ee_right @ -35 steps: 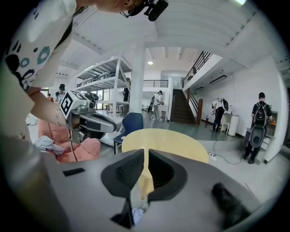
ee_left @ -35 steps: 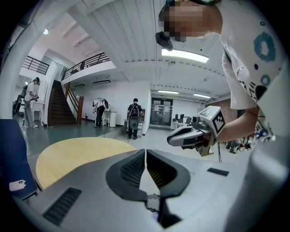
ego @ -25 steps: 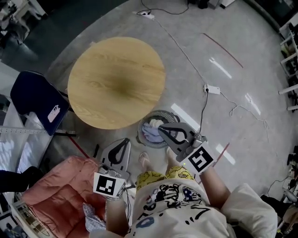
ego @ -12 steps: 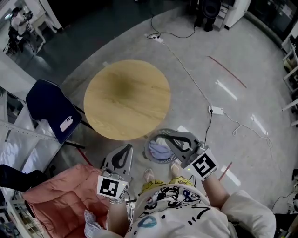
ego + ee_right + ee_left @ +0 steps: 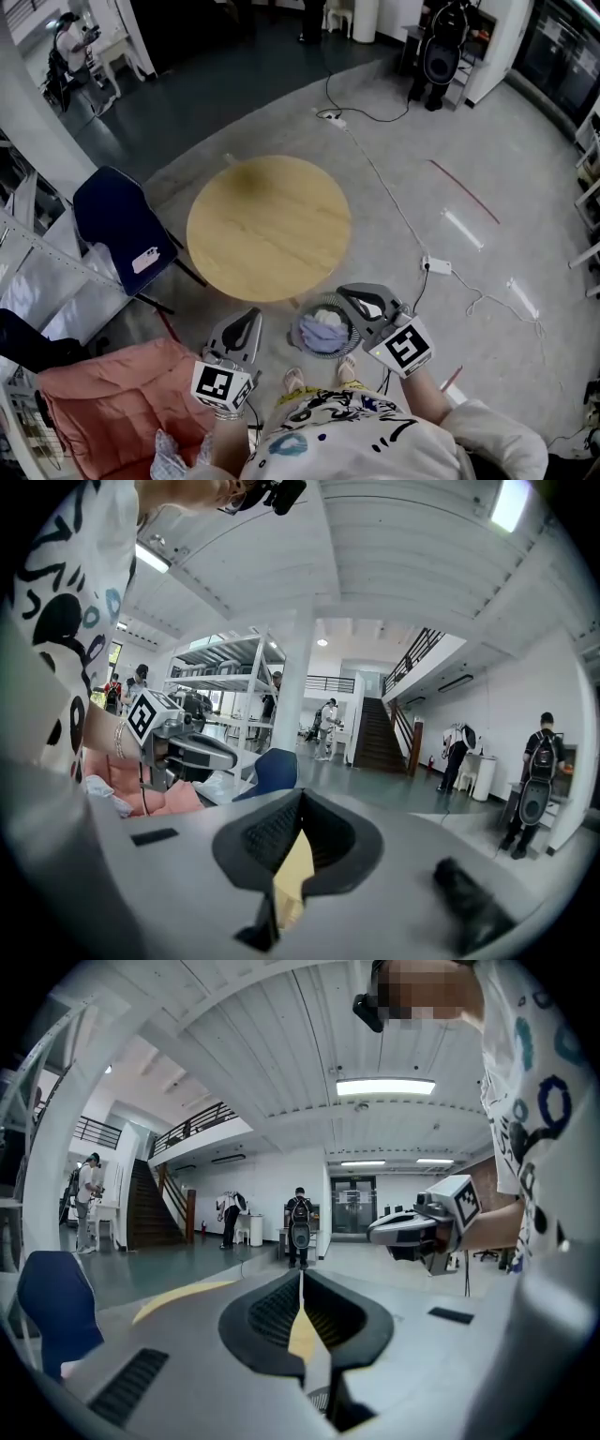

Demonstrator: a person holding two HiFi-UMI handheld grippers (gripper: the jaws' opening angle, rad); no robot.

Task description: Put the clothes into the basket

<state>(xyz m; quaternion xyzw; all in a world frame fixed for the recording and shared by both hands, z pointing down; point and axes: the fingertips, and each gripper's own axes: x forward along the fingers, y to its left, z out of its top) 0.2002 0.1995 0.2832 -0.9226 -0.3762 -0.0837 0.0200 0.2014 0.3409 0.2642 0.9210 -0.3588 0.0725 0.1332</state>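
The clothes (image 5: 324, 332) lie in the basket (image 5: 296, 330), with a white piece on top of a pale purple one. The basket stands on the floor (image 5: 487, 281) in the lower middle of the head view. It is just below the round wooden table (image 5: 269, 228) and right in front of the person's feet (image 5: 293, 379).

The left gripper (image 5: 254, 313) is to the left of the basket, near it but not touching it. Its jaws are shut tight, with nothing between them. In the left gripper view the two dark jaws meet in one thin line.

The right gripper (image 5: 341, 291) shows over the upper right rim of the basket in the head view. Its jaws are shut too, and they hold nothing. Both grippers point toward the top of the frame.

A blue chair (image 5: 120, 220) stands to the left of the table, with a small white thing on its seat. A pink cushion (image 5: 103, 403) lies in the lower left corner. A white cable (image 5: 412, 225) runs across the floor on the right side.
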